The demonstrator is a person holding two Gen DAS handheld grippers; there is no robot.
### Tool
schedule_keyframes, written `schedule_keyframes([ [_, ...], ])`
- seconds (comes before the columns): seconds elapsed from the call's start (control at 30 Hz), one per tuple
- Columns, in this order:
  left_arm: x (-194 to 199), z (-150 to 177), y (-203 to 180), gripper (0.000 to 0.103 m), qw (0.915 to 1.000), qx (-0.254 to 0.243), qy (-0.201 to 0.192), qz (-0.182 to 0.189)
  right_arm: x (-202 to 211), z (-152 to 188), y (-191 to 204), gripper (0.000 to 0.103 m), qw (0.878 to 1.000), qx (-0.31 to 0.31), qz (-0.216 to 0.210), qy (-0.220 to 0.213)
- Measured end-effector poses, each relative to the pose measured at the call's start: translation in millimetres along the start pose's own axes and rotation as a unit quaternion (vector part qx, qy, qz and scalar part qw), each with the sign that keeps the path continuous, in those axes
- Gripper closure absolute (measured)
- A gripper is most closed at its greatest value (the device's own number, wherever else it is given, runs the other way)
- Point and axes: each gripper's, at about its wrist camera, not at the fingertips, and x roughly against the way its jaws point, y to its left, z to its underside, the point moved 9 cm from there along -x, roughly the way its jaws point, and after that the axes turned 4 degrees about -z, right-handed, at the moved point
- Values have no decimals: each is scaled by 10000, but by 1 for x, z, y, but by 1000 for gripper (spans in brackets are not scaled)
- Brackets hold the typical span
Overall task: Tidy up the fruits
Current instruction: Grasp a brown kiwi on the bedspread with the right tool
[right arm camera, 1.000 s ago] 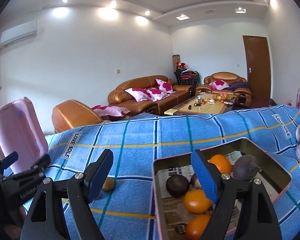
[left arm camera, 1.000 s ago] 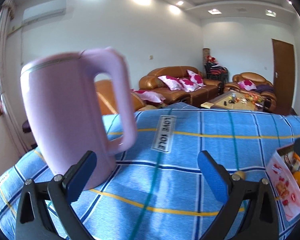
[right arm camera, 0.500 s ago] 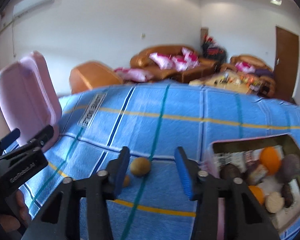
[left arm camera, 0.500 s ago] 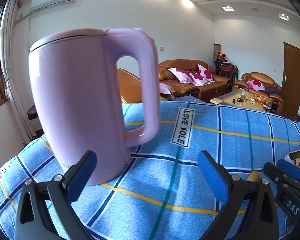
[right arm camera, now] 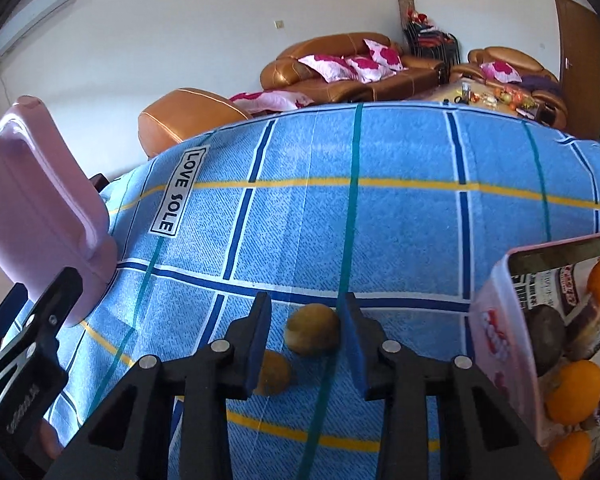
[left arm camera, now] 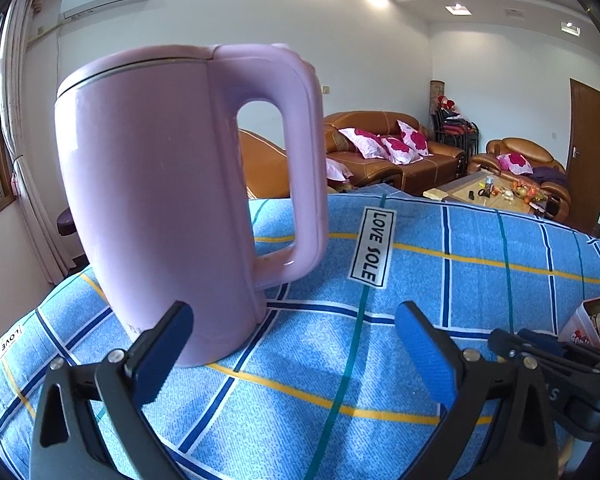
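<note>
While it lies on the blue checked cloth point(right arm camera: 400, 216), a small brown round fruit point(right arm camera: 313, 335) sits between the blue pads of the right gripper point(right arm camera: 306, 330), whose jaws are partly closed around it. The right-hand pad point(right arm camera: 354, 344) looks to be touching the fruit's side, and a narrow gap shows on the left, so no firm pinch is visible. This gripper is tilted down toward the cloth, fingers pointing forward. A second brown fruit point(right arm camera: 274, 372) lies just beside the first, nearer the camera and partly hidden behind the left-hand finger. To the right stands a pink tin point(right arm camera: 496, 328) holding oranges point(right arm camera: 574, 390) and dark fruits point(right arm camera: 546, 338).

The left gripper point(left arm camera: 294, 350) is held low over the cloth, roughly level, its jaws spread wide with nothing between them. A pink kettle point(left arm camera: 160, 200) stands upright on the cloth just beyond its left finger, handle turned to the right. Leather sofas point(left arm camera: 384, 156) line the far wall.
</note>
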Motion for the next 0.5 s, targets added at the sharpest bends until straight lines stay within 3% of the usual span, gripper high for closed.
schedule_keyframes([
  [0.2,-1,0,-3,0,10000,-55,-29,20,-8,0,2,66,9999,-92,82,113],
  [0.23,-1,0,-4,0,10000,-69,-35,24,-8,0,2,73,9998,-86,92,119],
  [0.37,-1,0,-7,0,9999,-116,-51,56,-6,1,2,73,9998,-175,8,94],
  [0.43,-1,0,-9,0,9998,-138,-58,122,1,0,1,73,9997,-243,-82,-63],
  [0.5,-1,0,-13,0,9995,-173,-50,241,15,-6,1,73,9982,-308,-175,-486],
])
